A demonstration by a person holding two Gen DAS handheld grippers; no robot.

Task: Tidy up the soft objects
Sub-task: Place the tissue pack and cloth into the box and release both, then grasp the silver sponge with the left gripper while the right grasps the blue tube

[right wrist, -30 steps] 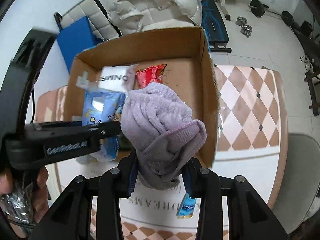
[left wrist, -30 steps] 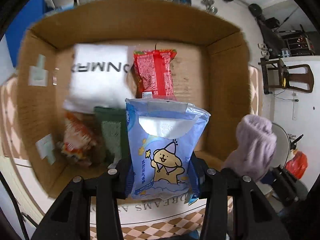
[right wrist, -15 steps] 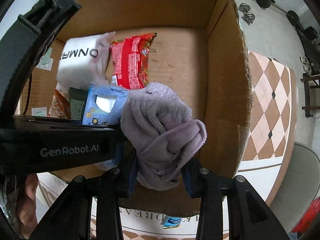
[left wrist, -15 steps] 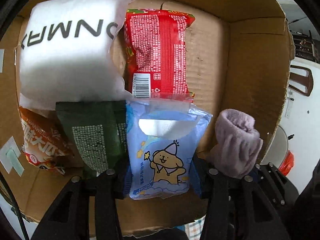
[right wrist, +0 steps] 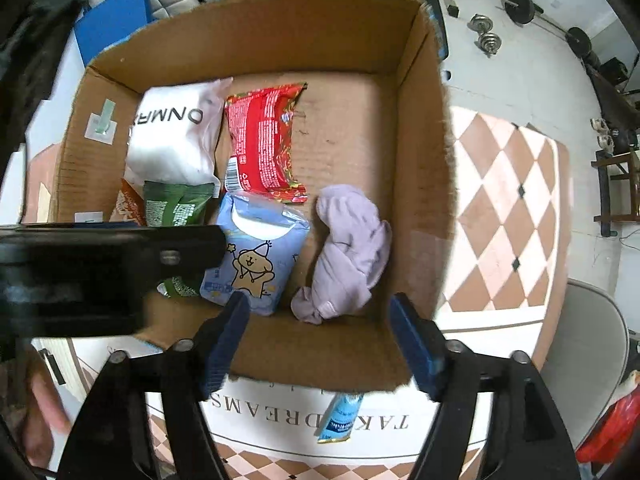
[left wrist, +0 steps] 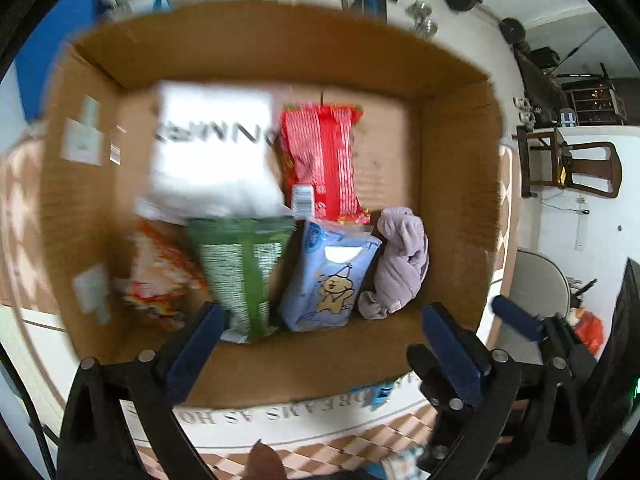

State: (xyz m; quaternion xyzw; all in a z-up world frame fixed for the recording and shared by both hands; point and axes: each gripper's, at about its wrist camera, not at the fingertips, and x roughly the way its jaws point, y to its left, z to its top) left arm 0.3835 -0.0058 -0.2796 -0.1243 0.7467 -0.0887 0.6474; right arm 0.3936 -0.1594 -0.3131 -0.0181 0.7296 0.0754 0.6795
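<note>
One cardboard box (right wrist: 420, 160) holds six soft things; the crumpled lilac cloth (right wrist: 348, 252) lies at five o'clock. Both grippers, left (left wrist: 320, 356) and right (right wrist: 320, 340), have just sprung wide, empty.

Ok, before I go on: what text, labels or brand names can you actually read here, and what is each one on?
"ONMR", upside down and partly cut off: white soft pack in the cardboard box.
"TAK DREAMS", upside down, partly hidden: white mat under the box.
Red snack packet: fine print and barcode, too small to read.
Green pouch, blue tissue pack, blue sachet: print too small or blurred.
</note>
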